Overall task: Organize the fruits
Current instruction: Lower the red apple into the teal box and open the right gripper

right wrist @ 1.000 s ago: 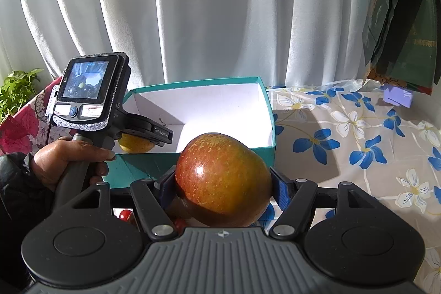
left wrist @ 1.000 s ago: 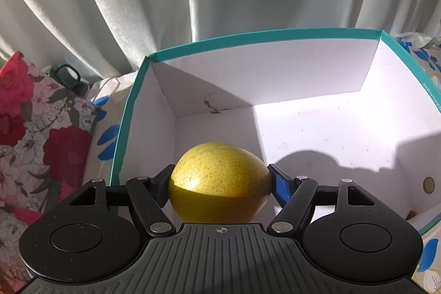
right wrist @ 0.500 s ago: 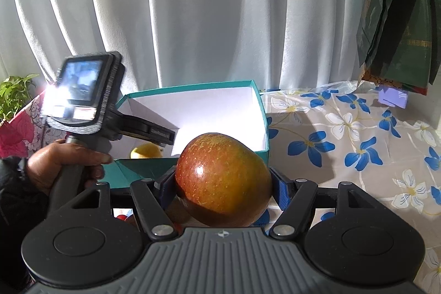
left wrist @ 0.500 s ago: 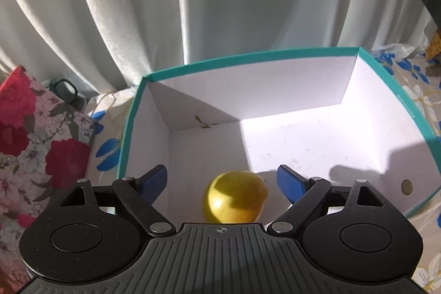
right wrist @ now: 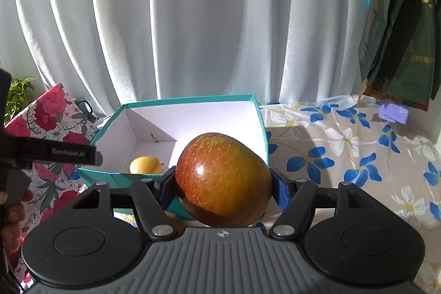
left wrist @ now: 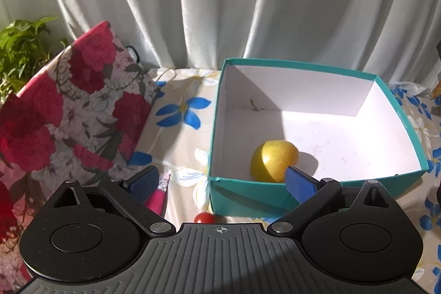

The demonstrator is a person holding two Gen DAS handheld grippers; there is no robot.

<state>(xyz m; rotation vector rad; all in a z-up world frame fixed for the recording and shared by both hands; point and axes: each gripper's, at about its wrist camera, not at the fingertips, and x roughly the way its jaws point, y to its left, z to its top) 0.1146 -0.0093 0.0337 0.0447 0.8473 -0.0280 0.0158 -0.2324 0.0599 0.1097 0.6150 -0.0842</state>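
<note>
A teal box [left wrist: 217, 128] with a white inside stands on the floral tablecloth. A yellow fruit [left wrist: 274, 160] lies in its near left part; it also shows in the right wrist view [right wrist: 144, 165]. My left gripper [left wrist: 220, 185] is open and empty, above the box's near left corner. A small red tomato [left wrist: 204, 217] lies on the cloth below it. My right gripper [right wrist: 223, 188] is shut on a large red-green mango [right wrist: 223, 179], held in front of the box [right wrist: 259, 115].
A red floral bag [left wrist: 60, 112] leans at the left, with a green plant [left wrist: 19, 46] behind it. White curtains hang behind the table. A dark green bag [right wrist: 399, 32] hangs at the right, above a small purple object [right wrist: 392, 112]. The left handle [right wrist: 52, 153] juts in from the left.
My left gripper opened and let the yellow fruit drop into the box, then pulled back and to the left. My right gripper kept hold of the mango and moved closer to the box.
</note>
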